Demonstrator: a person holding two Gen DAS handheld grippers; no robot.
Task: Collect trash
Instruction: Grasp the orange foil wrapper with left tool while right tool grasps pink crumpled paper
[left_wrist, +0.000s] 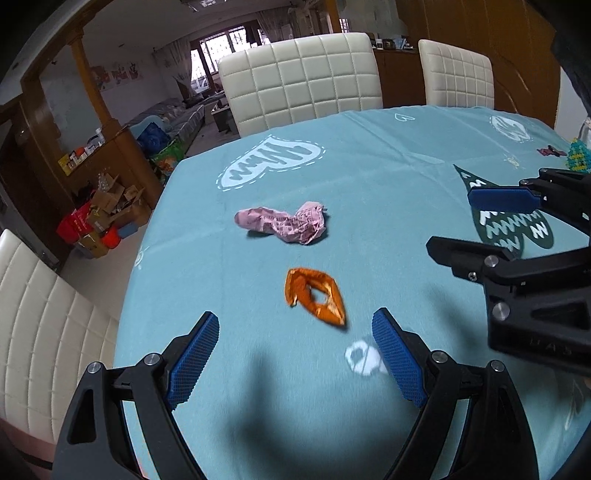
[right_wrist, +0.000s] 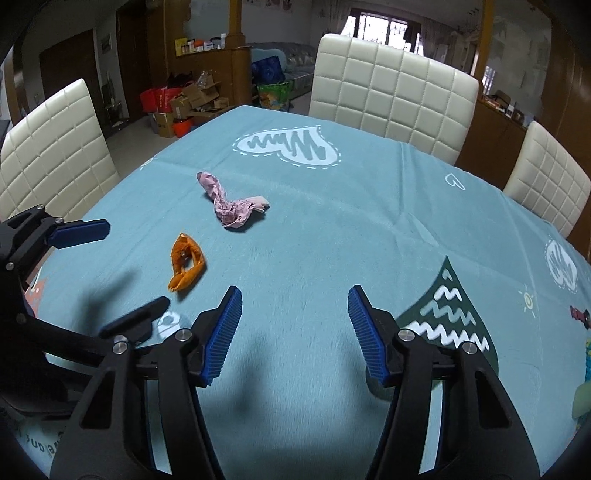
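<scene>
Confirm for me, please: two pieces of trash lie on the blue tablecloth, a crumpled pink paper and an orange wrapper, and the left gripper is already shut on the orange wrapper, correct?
Not quite. The left gripper is open and holds nothing; the orange wrapper lies free on the tablecloth just ahead of its fingertips, as the left wrist view shows. The crumpled pink paper lies beyond it.
</scene>
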